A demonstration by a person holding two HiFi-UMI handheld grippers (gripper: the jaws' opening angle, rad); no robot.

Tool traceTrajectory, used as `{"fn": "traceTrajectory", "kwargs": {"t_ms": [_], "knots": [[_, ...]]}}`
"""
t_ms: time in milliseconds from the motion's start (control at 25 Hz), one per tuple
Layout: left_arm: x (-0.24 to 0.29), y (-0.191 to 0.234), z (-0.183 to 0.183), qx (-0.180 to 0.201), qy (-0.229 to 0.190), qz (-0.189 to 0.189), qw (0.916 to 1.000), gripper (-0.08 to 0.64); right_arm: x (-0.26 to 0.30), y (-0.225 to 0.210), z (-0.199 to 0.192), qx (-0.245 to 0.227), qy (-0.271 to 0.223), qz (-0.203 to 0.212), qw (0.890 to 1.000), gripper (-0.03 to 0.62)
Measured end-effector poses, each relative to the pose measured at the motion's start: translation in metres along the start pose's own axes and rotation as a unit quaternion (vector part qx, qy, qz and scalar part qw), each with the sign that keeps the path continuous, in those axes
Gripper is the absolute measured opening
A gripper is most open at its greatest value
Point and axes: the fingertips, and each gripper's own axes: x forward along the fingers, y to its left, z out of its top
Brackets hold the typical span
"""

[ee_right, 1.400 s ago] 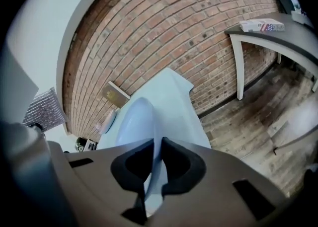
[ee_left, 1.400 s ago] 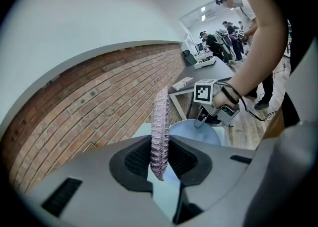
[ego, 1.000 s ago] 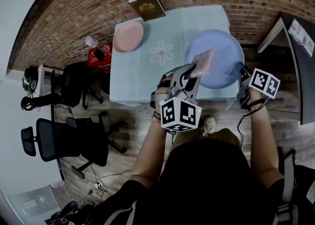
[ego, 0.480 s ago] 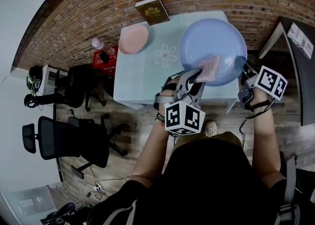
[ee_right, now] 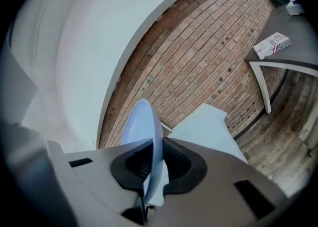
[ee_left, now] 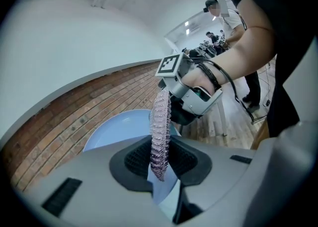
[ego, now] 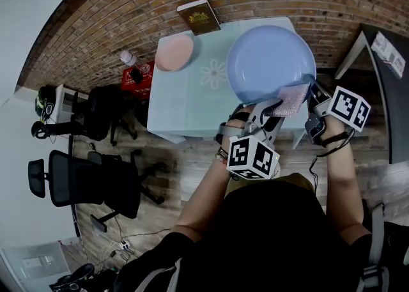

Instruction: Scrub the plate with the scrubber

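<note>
A large light-blue plate [ego: 270, 62] is held up tilted above the pale-blue table [ego: 192, 102], its face toward the head camera. My right gripper [ego: 312, 89] is shut on its near right rim; in the right gripper view the plate [ee_right: 144, 126] runs edge-on between the jaws. My left gripper [ego: 276, 107] is shut on a pink knobbly scrubber [ego: 292, 99], which lies against the plate's lower right edge, close to the right gripper. In the left gripper view the scrubber [ee_left: 159, 131] stands edge-on between the jaws, with the plate [ee_left: 119, 129] behind it.
A pink plate [ego: 174, 52] and a brown book [ego: 199, 16] lie at the table's far left. A red crate with a bottle [ego: 133, 70] and black office chairs [ego: 96, 115] stand left of the table. A dark desk [ego: 386, 67] is at the right.
The plate has been lifted and tilted up toward the camera. The left gripper has carried the scrubber down and right, from the plate's middle to its lower right edge.
</note>
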Motion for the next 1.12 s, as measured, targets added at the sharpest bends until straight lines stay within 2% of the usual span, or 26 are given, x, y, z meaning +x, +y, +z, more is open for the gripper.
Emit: {"fn": "traceTrajectory", "kwargs": {"t_ms": [120,280,680,1120], "knots": [[0.003,0.012,0.006,-0.025,-0.008,0.032,0.9991,0.084,-0.001,0.005,-0.006,-0.002,0.009,0.006,1.0,0.049],[0.01,0.02,0.014,-0.041,-0.017,0.047,0.9979,0.084,-0.004,0.011,-0.017,-0.015,0.022,0.014,1.0,0.05],[0.027,0.046,0.032,-0.021,-0.007,0.068,0.9974,0.084,-0.015,0.02,-0.024,-0.034,0.026,0.032,0.999,0.05],[0.011,0.095,0.011,-0.023,0.025,0.121,0.992,0.084,-0.016,0.028,-0.019,-0.053,0.018,0.047,0.997,0.051]]}}
